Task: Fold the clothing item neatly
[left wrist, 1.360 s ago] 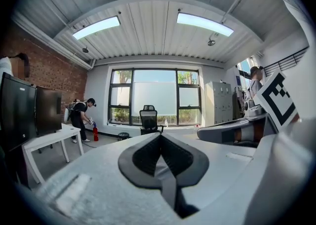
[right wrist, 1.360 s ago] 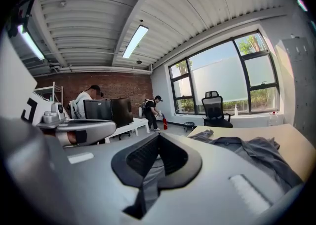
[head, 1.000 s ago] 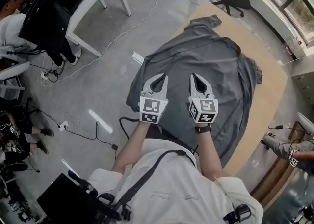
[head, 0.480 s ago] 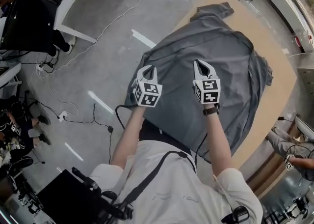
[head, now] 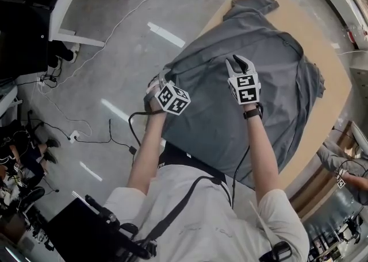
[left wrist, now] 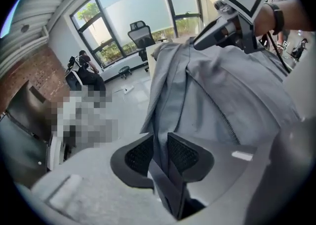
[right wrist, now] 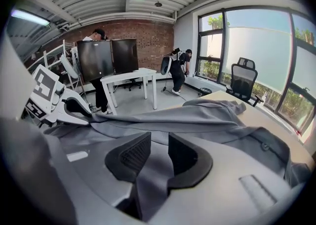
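A grey shirt [head: 270, 83] lies spread on the wooden table [head: 338, 91], its near left part hanging over the table's edge. My left gripper [head: 156, 81] is down at the shirt's left edge. A fold of the shirt [left wrist: 222, 100] runs between the left gripper's [left wrist: 160, 152] pads, which have just been opening and stand slightly apart. My right gripper [head: 237, 61] rests on the shirt's middle. Its pads [right wrist: 159, 152] have also just been opening, and loose grey cloth [right wrist: 197, 115] still lies between them.
A white desk [head: 69, 2] stands on the floor at the left, with cables [head: 123, 134] trailing below it. An office chair [right wrist: 244, 81] sits past the table's far end. Black monitors [right wrist: 106, 58] and people stand at the back. Another person [head: 339, 169] sits at the right.
Both grippers have come down and forward onto the shirt. The left one has tilted down to the shirt's left edge. Both pairs of jaws have parted a little.
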`<state>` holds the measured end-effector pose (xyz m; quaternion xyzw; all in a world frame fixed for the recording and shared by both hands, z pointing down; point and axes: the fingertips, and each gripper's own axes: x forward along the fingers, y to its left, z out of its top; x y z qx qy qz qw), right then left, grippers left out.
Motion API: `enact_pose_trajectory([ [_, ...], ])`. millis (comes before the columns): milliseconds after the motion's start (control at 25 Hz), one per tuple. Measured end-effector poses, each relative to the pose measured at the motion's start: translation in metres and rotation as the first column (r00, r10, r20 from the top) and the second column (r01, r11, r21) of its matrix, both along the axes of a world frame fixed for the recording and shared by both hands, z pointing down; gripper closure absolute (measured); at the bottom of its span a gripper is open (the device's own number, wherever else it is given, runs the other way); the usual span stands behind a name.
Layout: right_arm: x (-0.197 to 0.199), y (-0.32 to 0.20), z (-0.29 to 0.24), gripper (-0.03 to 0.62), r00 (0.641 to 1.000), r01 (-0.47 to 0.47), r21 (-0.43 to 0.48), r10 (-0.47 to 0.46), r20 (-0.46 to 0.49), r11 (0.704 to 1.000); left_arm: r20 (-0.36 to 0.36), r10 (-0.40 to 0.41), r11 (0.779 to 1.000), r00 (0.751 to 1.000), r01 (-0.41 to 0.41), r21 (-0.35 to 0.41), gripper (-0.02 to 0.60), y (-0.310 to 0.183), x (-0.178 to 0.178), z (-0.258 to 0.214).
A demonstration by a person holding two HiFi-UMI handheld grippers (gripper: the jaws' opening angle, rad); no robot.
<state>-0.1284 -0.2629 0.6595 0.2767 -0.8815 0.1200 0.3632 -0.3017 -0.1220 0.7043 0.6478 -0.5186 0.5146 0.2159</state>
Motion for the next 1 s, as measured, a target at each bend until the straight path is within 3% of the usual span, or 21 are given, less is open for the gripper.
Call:
enact_pose_trajectory([
  [200, 0.001, -0.018, 0.020, 0.484, 0.999, -0.030, -0.055, 0.028, -0.044, 0.998, -0.024, 0.013, 0.996, 1.000, -0.015, -0.090, 0.489, 0.004, 0.000, 0.020],
  [280, -0.002, -0.021, 0.031, 0.482, 0.998, -0.025, -0.088, 0.019, -0.066, 0.996, -0.043, -0.012, 0.996, 0.999, 0.009, -0.088, 0.497, 0.004, -0.002, 0.020],
  [360, -0.007, -0.022, 0.040, 0.475, 0.997, -0.029, -0.123, 0.019, -0.076, 0.992, -0.058, -0.029, 0.997, 0.998, 0.025, -0.079, 0.557, 0.003, -0.003, 0.018],
  [600, -0.014, -0.028, 0.060, 0.454, 0.990, -0.133, -0.216, 0.121, -0.067, 0.967, -0.118, -0.046, 0.996, 0.992, 0.036, -0.082, 0.568, 0.006, 0.003, 0.008],
  [680, -0.014, -0.029, 0.064, 0.492, 0.988, -0.150, -0.222, 0.137, -0.073, 0.963, -0.149, -0.056, 0.995, 0.987, 0.043, -0.087, 0.568, 0.008, 0.007, 0.002],
  [760, -0.014, -0.029, 0.066, 0.576, 0.986, -0.158, -0.215, 0.144, -0.078, 0.964, -0.175, -0.067, 0.995, 0.982, 0.052, -0.087, 0.568, 0.011, 0.011, -0.005],
  [1000, -0.011, -0.026, 0.060, 0.574, 0.982, -0.190, -0.225, 0.184, -0.046, 0.956, -0.235, -0.080, 0.996, 0.969, 0.070, -0.052, 0.569, 0.014, 0.021, -0.027],
])
